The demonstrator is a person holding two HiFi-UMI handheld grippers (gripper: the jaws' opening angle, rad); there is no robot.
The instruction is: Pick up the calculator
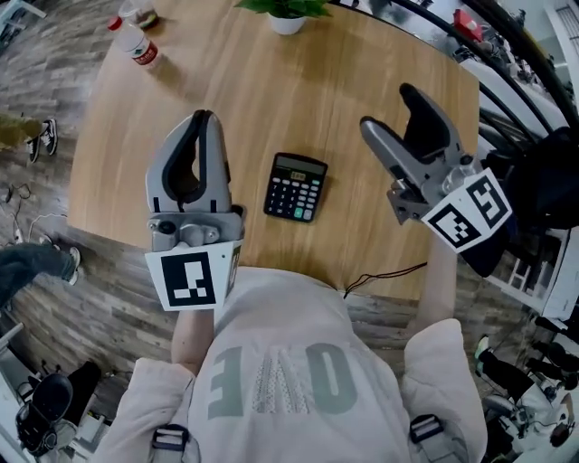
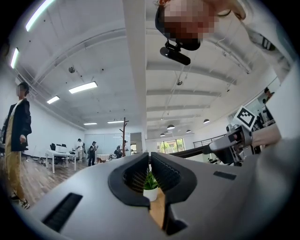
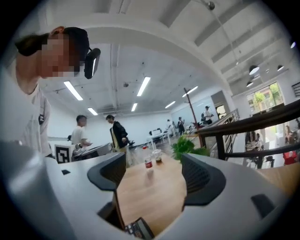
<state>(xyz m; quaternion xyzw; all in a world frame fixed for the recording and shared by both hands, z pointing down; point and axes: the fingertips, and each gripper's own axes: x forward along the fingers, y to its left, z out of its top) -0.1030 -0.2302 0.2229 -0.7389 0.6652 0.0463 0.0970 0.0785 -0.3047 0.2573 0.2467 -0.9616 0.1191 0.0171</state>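
1. The room is a large open hall with a white ceiling and long lamps. Its wooden floor (image 1: pixel 54 72) shows past the left edge of the tabletop, and two standing people (image 3: pixel 98 133) are far behind that side.
2. The tabletop (image 1: pixel 362 118) is light wood with rounded corners. Most of its surface is bare, so there is wide free space in the middle and toward the far edge. A dark railing (image 1: pixel 452 36) runs close along the far right corner and the right edge, which leaves less room on that side.
3. The left gripper (image 1: pixel 204 118) is over the near left part of the tabletop. Its fingers (image 2: pixel 164 171) are together at the tips, with nothing between them.
4. The right gripper (image 1: pixel 389 108) is over the near right part. Its fingers (image 3: pixel 199 176) stand wide apart, and only bare wood shows between them.
5. The calculator (image 1: pixel 295 187) lies flat, a little turned, in the near half of the tabletop. It is about midway between the left and right edges and lies between the two grippers, touching neither.
6. A potted plant (image 1: pixel 287 20) stands at the middle of the far edge.
7. A plastic bottle (image 1: pixel 136 43) with a red label lies at the far left corner.
8. A thin black cable (image 1: pixel 384 274) crosses the near edge at the right.
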